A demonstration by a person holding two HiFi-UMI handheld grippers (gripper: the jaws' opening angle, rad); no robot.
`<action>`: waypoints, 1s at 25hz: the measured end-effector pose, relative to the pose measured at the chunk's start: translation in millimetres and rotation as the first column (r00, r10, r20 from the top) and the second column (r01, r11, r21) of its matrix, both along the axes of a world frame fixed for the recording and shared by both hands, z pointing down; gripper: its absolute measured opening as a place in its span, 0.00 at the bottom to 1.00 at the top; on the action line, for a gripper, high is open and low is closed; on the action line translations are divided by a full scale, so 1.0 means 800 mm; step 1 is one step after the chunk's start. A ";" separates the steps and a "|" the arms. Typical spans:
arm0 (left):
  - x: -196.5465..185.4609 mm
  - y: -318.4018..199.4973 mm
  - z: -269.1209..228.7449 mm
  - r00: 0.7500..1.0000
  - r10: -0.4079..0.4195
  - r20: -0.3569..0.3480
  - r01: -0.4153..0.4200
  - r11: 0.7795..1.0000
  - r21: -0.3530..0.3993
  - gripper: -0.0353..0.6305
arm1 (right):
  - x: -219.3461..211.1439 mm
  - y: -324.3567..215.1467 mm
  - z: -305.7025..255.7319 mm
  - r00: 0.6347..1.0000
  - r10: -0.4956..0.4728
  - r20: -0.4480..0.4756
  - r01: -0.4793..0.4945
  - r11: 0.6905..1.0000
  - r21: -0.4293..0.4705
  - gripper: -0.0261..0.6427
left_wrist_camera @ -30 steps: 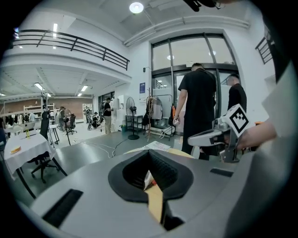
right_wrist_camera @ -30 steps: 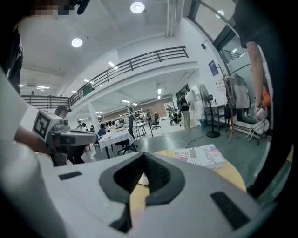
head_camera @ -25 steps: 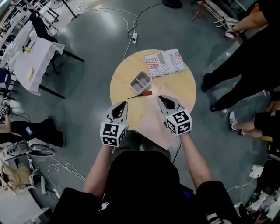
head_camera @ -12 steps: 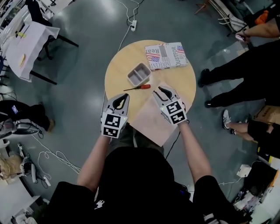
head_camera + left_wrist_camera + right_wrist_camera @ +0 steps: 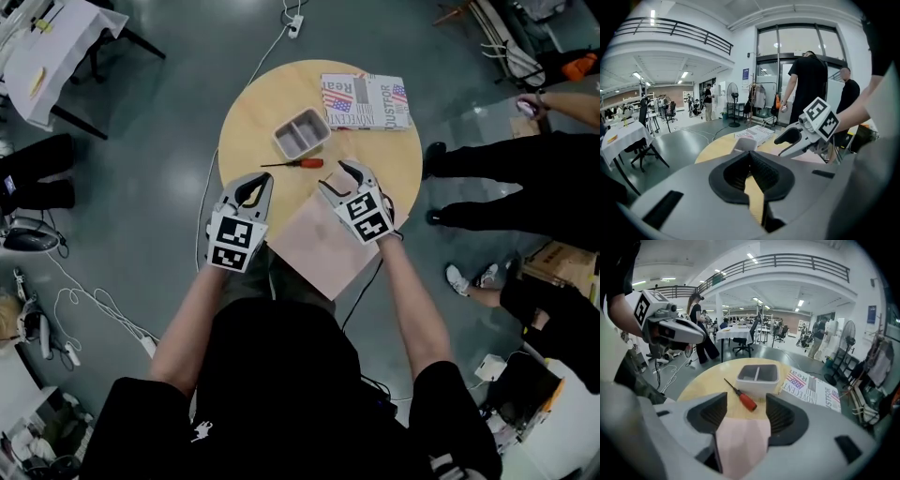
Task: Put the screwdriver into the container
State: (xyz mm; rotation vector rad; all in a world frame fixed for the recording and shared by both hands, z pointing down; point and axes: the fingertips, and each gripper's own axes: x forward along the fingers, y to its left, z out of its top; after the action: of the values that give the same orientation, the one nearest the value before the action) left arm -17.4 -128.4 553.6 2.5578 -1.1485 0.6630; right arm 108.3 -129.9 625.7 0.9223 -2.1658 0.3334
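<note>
One round, pale wooden tabletop on a grey workshop floor carried everything. A square pink sheet lay across its near edge, one corner hanging over towards the person in black. A folded newspaper with flag print rested at the far right edge, part of it overhanging.

The left gripper, a grey two-jaw tool with a marker cube, hovered over the near left edge. Its own view showed the dark fingertips pressed together with nothing between them.

The right gripper, its twin, was held over the far corner of the pink sheet. Its jaws stood wide and were opening. Only the sheet and bare wood showed between its ribbed pads, which pressed on nothing.

A grey rectangular plastic container with two compartments sat towards the far side of the tabletop, near its middle. Both compartments showed only their grey floors.

The red-handled screwdriver with a slim dark shaft lay flat on the wood just beside the container's near wall, outside it. No contact between the two could be made out. Its handle pointed at the right gripper's tips, a little ahead of them, and its shaft pointed towards the left edge.
</note>
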 end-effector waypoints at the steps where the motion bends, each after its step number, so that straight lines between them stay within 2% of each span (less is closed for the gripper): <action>1: -0.002 -0.003 0.002 1.000 -0.005 -0.002 0.005 1.000 0.000 0.06 | -0.001 -0.003 0.003 1.000 -0.009 -0.009 0.009 1.000 -0.006 0.42; 6: -0.009 -0.008 0.016 0.999 -0.038 -0.010 0.038 0.999 -0.018 0.06 | 0.002 -0.012 0.022 0.995 -0.069 -0.074 0.066 0.997 -0.045 0.47; 17: -0.021 -0.018 0.046 0.995 -0.097 -0.017 0.096 0.994 -0.052 0.06 | 0.004 -0.039 0.058 0.953 -0.220 -0.208 0.203 0.974 -0.098 0.47; 25: -0.035 -0.030 0.057 0.990 -0.140 -0.031 0.138 0.988 -0.072 0.06 | -0.009 -0.047 0.086 0.906 -0.336 -0.256 0.298 0.938 -0.175 0.47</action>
State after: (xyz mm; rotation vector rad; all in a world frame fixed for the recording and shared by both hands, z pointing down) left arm -45.4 -152.4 599.0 2.3958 -1.2554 0.6106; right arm 101.2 -167.6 694.8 0.4947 -1.9592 0.1683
